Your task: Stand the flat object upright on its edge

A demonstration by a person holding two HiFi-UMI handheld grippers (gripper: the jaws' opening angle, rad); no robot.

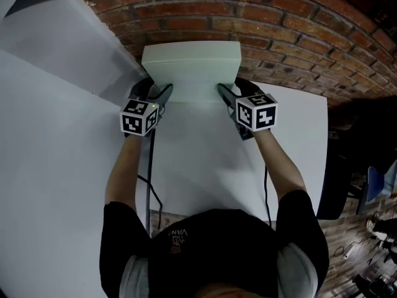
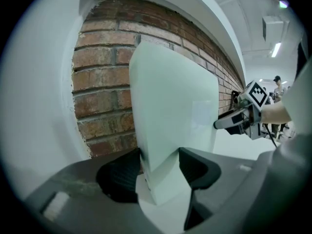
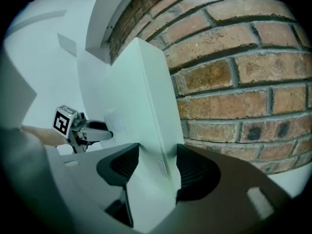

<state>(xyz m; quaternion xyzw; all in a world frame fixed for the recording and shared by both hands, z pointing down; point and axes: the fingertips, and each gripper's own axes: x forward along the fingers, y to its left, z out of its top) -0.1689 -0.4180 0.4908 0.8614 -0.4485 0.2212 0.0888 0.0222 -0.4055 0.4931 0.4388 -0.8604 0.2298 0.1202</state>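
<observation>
A flat white box [image 1: 191,67] stands tilted up on its long edge on the white table [image 1: 291,135], its top towards the brick wall [image 1: 279,17]. My left gripper [image 1: 162,95] is shut on the box's left end and my right gripper [image 1: 224,95] on its right end. In the left gripper view the box [image 2: 170,111] fills the gap of my left gripper [image 2: 160,162], both pads against it, and the right gripper [image 2: 234,121] shows beyond. In the right gripper view my right gripper [image 3: 157,162] clamps the box [image 3: 131,96], with the left gripper [image 3: 97,129] at the far end.
The brick wall stands right behind the box. A white slanted panel [image 1: 56,48] runs along the left. A black cable [image 1: 151,185] hangs at the table's left edge. A dark chair [image 1: 338,179] and the floor lie past the right edge.
</observation>
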